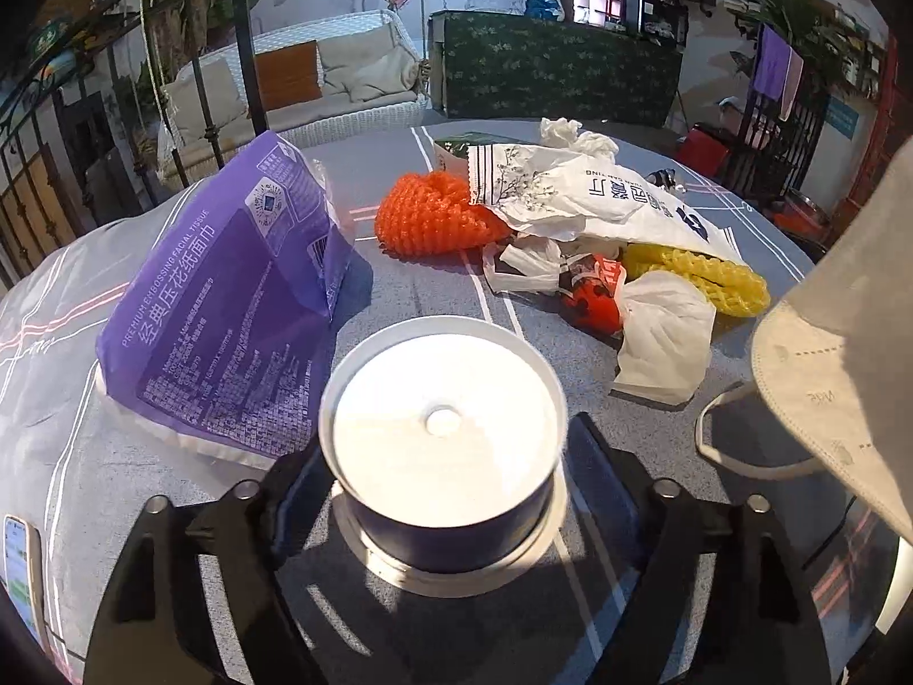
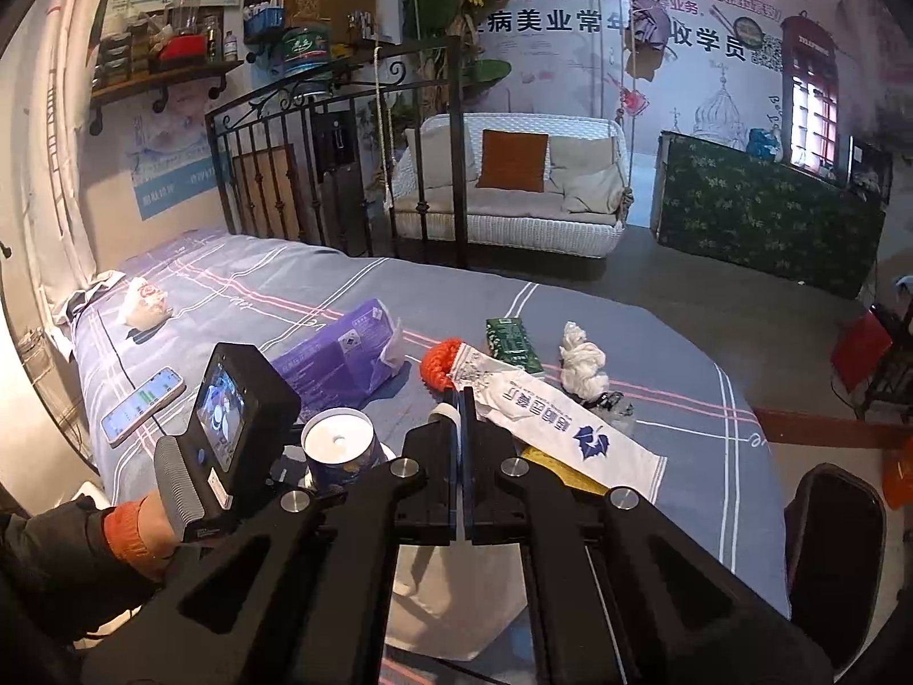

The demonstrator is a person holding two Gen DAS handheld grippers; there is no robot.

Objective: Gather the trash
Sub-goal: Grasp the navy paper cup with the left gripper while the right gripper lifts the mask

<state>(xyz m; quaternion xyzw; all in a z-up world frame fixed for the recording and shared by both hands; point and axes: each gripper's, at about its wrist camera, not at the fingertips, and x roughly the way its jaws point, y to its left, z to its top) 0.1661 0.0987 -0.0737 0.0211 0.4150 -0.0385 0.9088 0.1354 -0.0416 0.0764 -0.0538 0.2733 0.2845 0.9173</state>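
Observation:
My left gripper [image 1: 442, 456] is shut on an upturned blue paper cup [image 1: 442, 445] with a white bottom, held just above the grey bedsheet [image 1: 399, 279]; the cup also shows in the right wrist view [image 2: 340, 451]. My right gripper [image 2: 462, 399] is shut on a grey face mask [image 1: 839, 354], which hangs below it [image 2: 451, 599]. Trash lies ahead: orange foam net [image 1: 428, 217], white printed bag [image 1: 588, 194], yellow foam net [image 1: 702, 274], red wrapper [image 1: 593, 297], crumpled tissues [image 1: 665, 331] and a far tissue wad [image 2: 582, 362].
A purple tissue pack [image 1: 228, 308] stands at the left. A phone [image 2: 142, 404] lies on the sheet near the left edge. A green box [image 2: 512, 342] and a small plastic bag [image 2: 145, 302] lie farther off. An iron bed rail [image 2: 342, 171] is behind.

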